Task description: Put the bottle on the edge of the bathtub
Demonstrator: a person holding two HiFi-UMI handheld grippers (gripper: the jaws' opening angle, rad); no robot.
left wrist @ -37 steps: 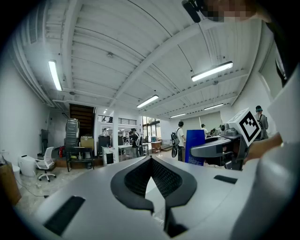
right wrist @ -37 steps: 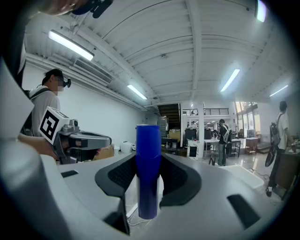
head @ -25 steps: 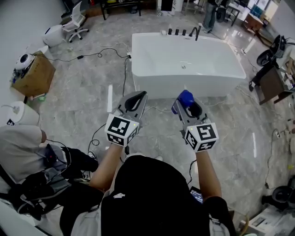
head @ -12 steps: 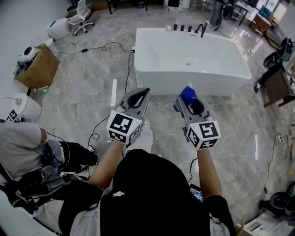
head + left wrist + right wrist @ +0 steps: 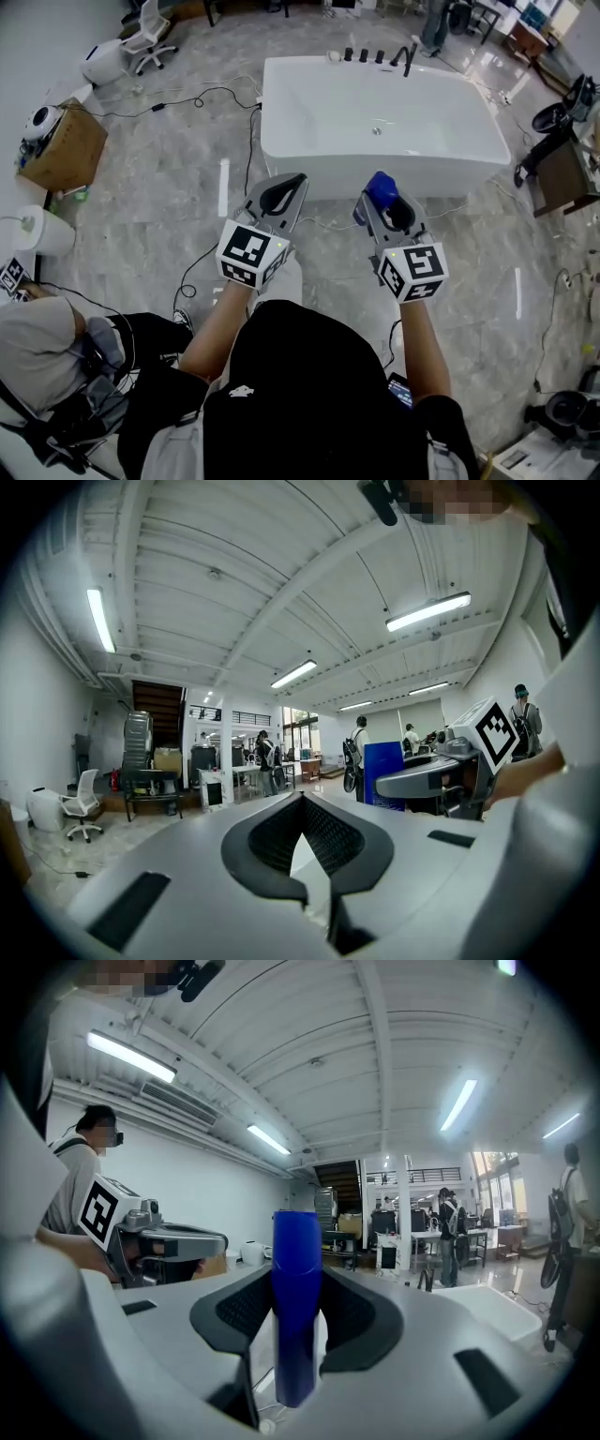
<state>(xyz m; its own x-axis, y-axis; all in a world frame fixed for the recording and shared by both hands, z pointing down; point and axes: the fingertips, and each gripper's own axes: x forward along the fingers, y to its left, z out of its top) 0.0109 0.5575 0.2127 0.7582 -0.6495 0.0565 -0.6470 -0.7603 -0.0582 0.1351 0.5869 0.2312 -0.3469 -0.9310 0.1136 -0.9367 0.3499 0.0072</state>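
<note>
A white bathtub [image 5: 270,141] stands on the marble floor ahead of me. A blue bottle [image 5: 378,189] stands upright between the pads of my right gripper [image 5: 382,204], which is shut on it a short way in front of the tub's near wall. In the right gripper view the bottle [image 5: 297,1288] fills the gap between the jaws of the right gripper [image 5: 298,1283], and the tub [image 5: 492,1309] shows at the right. My left gripper [image 5: 292,181] is held level beside it, tips together and holding nothing. In the left gripper view the left gripper [image 5: 302,800] has only floor beyond it.
Black taps [image 5: 380,56] line the tub's far rim. Cables [image 5: 202,103] trail over the floor to its left, near a cardboard box [image 5: 61,145] and an office chair [image 5: 150,42]. A seated person [image 5: 47,347] is at lower left. A dark stand [image 5: 553,164] is right of the tub.
Both grippers have moved forward toward the tub together, the bottle still held in the right one. The seated person at the left has slid lower in the head view.
</note>
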